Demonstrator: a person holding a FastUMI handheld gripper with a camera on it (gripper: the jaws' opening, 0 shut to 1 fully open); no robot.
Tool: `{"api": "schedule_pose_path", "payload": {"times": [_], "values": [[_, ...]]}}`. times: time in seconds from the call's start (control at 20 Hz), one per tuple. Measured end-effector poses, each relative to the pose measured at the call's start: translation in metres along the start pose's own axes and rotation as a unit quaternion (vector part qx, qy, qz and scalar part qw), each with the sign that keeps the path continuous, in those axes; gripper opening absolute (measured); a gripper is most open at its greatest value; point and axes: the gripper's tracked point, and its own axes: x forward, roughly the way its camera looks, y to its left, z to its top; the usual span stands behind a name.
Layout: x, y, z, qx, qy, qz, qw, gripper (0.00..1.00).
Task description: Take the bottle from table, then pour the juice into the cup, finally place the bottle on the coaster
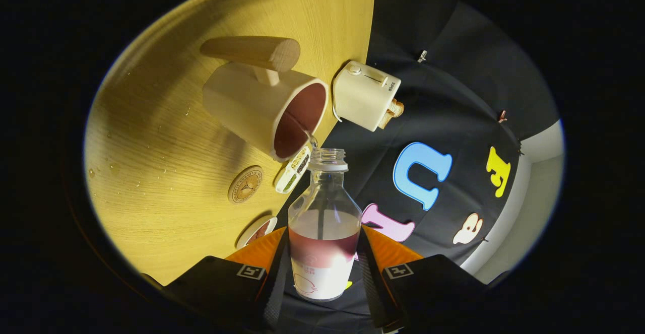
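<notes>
On a wood-grain table (pixel 166 137) flecked with droplets, a round coaster (pixel 245 184) waits beyond the fingers while a matte cup (pixel 264 110) with a wooden handle takes a thin stream of juice. The gripper (pixel 322 268) clamps both fingers on the clear, capless bottle (pixel 325 223), apparently half full. Next: level it, then carry it to the coaster.

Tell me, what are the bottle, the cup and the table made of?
Bottle, held between the gripper fingers: clear glass or plastic; liquid shows through.
Cup: matte cream, perhaps ceramic, with a pale wooden handle.
Table: light wood or veneer; grain lines show.
</notes>
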Motion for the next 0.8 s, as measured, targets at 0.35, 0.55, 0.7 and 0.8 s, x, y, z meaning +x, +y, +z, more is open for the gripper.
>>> {"api": "schedule_pose_path", "payload": {"times": [0.35,0.55,0.7,0.8], "values": [[0.001,-0.005,-0.002,-0.037,-0.010,-0.013,0.999,0.70],[0.004,-0.006,0.002,-0.061,-0.020,-0.019,0.998,0.70],[0.006,-0.011,0.004,-0.080,-0.029,-0.026,0.996,0.70],[0.008,-0.014,0.006,-0.095,-0.036,-0.032,0.994,0.70]]}}
